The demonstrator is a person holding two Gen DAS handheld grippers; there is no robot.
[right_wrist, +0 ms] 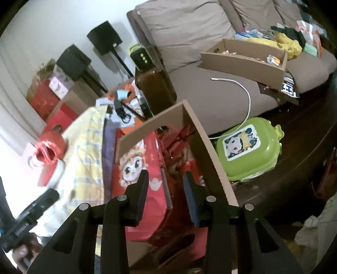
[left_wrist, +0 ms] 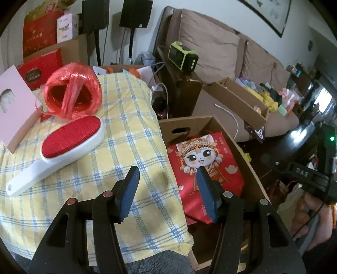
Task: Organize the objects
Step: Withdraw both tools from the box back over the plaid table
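Red bag (right_wrist: 147, 168) under empty right claw (right_wrist: 165, 191)

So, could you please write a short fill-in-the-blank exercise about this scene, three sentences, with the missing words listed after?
1. The lint brush lying on the checked cloth has a white handle and a ___ bristle pad.
2. The red bag printed with a cartoon ___ sits inside the cardboard box.
3. Nothing is held between the fingers of the left gripper; they stand ___.

Missing words: red; cat; open

White wall (left_wrist: 210, 12), brown cushioned sofa (left_wrist: 221, 52), dark floor (right_wrist: 294, 179), framed picture (left_wrist: 271, 14)
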